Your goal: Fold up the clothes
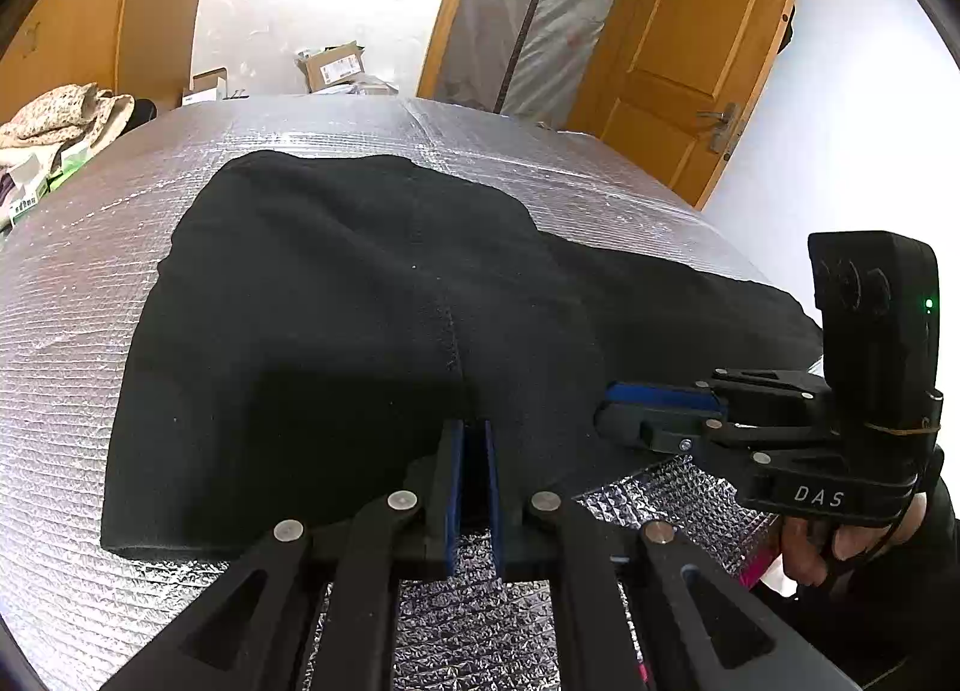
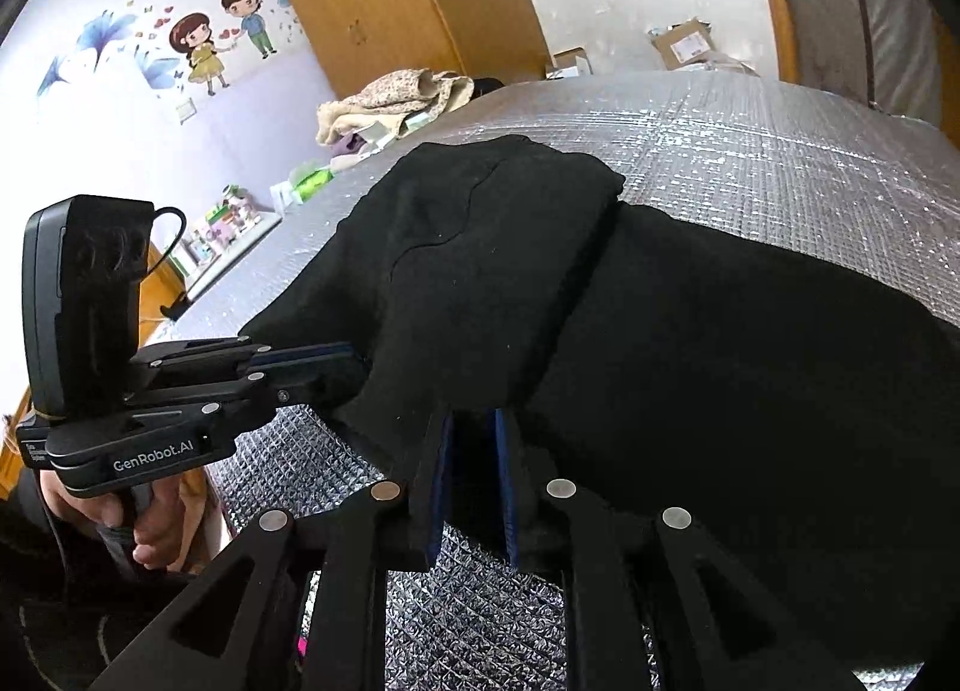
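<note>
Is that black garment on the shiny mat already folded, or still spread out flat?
Partly folded. The black garment has one layer lapped over another, its edge running diagonally across. Both grippers pinch its near hem on the silver mat.

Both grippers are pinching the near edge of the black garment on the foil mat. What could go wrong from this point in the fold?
The left gripper and right gripper grip the black garment close together, so its wide outer parts may sag or bunch when lifted. The cloth already lies in overlapping layers with a ridge, which a fold could trap as creases. The silver foil mat looks slick, so the garment may slide rather than fold.
</note>
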### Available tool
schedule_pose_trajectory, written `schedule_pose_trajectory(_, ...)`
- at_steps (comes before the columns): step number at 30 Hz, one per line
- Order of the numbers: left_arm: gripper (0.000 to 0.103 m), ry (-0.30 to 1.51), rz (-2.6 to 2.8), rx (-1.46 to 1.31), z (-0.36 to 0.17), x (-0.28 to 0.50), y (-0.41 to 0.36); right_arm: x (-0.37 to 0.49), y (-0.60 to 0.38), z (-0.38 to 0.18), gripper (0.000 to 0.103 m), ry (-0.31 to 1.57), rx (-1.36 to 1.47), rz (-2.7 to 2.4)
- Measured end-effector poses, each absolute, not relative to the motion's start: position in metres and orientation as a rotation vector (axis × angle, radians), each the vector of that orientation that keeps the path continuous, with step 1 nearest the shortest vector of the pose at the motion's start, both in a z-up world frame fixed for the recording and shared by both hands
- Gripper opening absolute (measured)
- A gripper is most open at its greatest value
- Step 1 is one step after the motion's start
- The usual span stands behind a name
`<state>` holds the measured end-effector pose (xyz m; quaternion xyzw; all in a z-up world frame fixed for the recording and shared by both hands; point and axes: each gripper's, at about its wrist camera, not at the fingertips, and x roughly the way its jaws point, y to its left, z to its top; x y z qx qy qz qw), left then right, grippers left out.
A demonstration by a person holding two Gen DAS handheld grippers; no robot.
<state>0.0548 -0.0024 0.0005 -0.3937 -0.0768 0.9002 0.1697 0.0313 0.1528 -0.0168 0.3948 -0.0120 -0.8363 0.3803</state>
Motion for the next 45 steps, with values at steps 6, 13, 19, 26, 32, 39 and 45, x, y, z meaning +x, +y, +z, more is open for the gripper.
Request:
schedule_pose_trajectory(6, 0.007, -0.237, 2.532, -1.163, 0.012, 0.053, -0.006, 0.034, 0.153, -0.014, 0.018, -0.024, 1.020, -2.133)
schedule_pose_trajectory(13, 0.007, -0.179, 2.543, -1.055, 0.036, 0.040, 0.000, 0.027, 0.168, 0.009, 0.017, -0.164, 0.981, -2.177)
schedule_pose_trajectory(19, 0.007, -0.087, 2.480, -1.134, 0.011, 0.022, 0.022, 0.011, 0.182, -0.006, 0.012, -0.211, 1.080, -2.236)
schedule_pose_trajectory(26, 0.007, -0.081, 2.491, -1.069, 0.007, 0.033, 0.016, 0.009, 0.187, -0.015, 0.007, -0.237, 1.134, -2.231)
schedule_pose_trajectory(32, 0.007, -0.065, 2.484, -1.063, 0.005, 0.035, 0.016, 0.006, 0.203, -0.008, 0.007, -0.251, 1.135, -2.301)
schedule_pose_trajectory(39, 0.007, -0.054, 2.480, -1.058, 0.004, 0.036, 0.016, 0.007, 0.283, -0.017, 0.007, -0.520, 1.152, -2.422)
schedule_pose_trajectory(45, 0.007, -0.054, 2.480, -1.061, 0.005, 0.036, 0.017, 0.021, 0.352, -0.012, 0.011, -0.702, 1.145, -2.641)
